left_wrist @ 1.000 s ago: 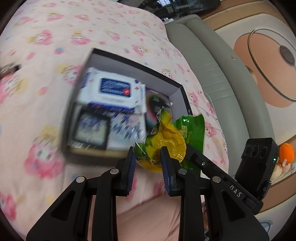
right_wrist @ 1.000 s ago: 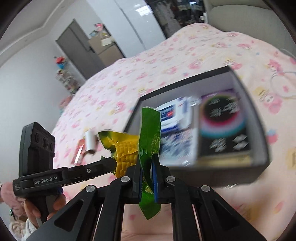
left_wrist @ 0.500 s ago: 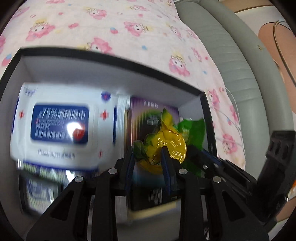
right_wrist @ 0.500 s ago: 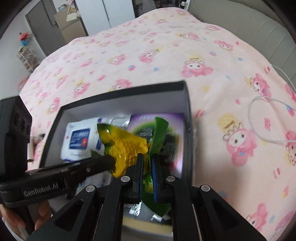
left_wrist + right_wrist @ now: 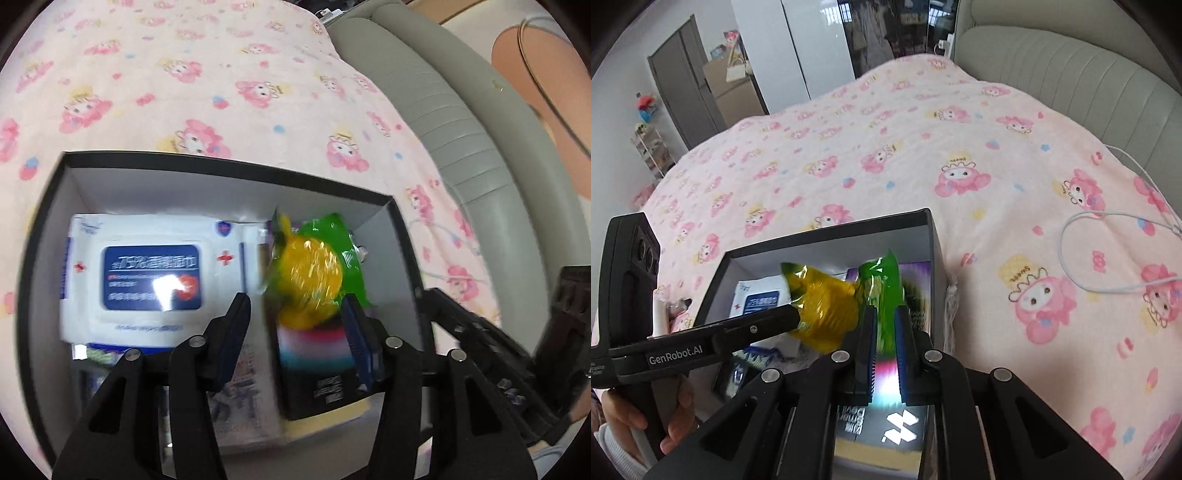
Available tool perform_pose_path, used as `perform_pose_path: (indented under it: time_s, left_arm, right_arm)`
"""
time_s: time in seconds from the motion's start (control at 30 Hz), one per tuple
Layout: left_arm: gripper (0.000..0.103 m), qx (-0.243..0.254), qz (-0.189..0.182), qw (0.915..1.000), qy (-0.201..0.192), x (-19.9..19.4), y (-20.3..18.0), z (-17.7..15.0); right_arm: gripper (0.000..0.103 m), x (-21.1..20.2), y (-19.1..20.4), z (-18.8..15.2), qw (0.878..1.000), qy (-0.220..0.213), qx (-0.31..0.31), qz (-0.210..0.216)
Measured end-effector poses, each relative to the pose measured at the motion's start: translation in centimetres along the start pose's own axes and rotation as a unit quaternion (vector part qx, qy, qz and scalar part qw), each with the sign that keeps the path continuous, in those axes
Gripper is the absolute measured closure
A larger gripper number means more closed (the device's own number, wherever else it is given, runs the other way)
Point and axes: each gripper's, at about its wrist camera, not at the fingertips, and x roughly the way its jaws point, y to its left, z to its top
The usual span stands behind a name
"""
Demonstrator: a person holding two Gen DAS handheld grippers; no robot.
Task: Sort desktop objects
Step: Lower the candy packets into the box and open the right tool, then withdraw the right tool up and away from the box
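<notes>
Right gripper around green wrapper, perhaps loosely, over black box

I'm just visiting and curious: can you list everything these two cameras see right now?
corn snack packet: one, yellow and green, above the box, between both jaws
box: one, black outside, white inside, on the blanket
wet wipes pack: one, white and blue, left in box
dark booklet: one, purple-black, right in box
blanket: one, pink cartoon print
cable: one, white, on blanket
headboard: one, grey-green
left gripper: black, jaws apart
right gripper: black, jaws around the packet's green end
</notes>
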Motion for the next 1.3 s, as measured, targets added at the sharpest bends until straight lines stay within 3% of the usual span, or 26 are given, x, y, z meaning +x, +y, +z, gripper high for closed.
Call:
perform_pose_path:
  time_s: [0.07, 0.17, 0.27, 0.37, 0.47, 0.7, 0.83, 1.1, 1.3]
  left_arm:
    - [0.056, 0.011, 0.025, 0.9996, -0.012, -0.5, 0.0, -0.3]
    - [0.061, 0.004, 0.017, 0.9996, -0.023, -1.0, 0.6, -0.6]
    - [0.08, 0.006, 0.02, 0.9998, -0.006, -0.5, 1.0, -0.6]
    - [0.081, 0.018, 0.031, 0.9993, 0.007, 0.8, 0.6, -0.3]
    - [0.081, 0.017, 0.028, 0.9993, 0.021, 2.4, 0.4, 0.3]
    - [0.082, 0.01, 0.01, 0.9997, 0.021, 2.7, 0.7, 0.7]
    - [0.082, 0.052, 0.009, 0.9986, 0.001, -0.1, -0.3, -0.6]
    - [0.08, 0.102, 0.014, 0.9924, -0.067, -9.9, -3.1, -4.6]
    - [0.079, 0.133, 0.029, 0.9818, -0.133, -17.8, -3.2, -9.0]
  right_arm:
    - [0.095, -0.6, 0.4, -0.3, 1.0, -0.002, -0.002, 0.014]
    - [0.095, -0.7, 1.4, -0.9, 0.999, 0.016, -0.014, 0.04]
    - [0.095, 1.6, 1.6, -1.0, 0.995, 0.075, 0.0, 0.065]
    - [0.095, 4.1, 1.6, -1.0, 0.99, 0.118, 0.021, 0.067]
    - [0.095, 5.0, 2.0, -0.5, 0.992, 0.12, 0.013, 0.046]
    - [0.096, 5.2, 2.3, 1.0, 0.997, 0.075, 0.01, -0.011]
    - [0.096, 3.3, 3.0, -0.3, 0.999, 0.05, 0.008, 0.003]
    - [0.092, -4.9, 8.4, -3.0, 0.998, -0.033, -0.049, -0.001]
    - [0.092, -11.4, 12.5, -6.0, 0.994, -0.083, -0.07, 0.028]
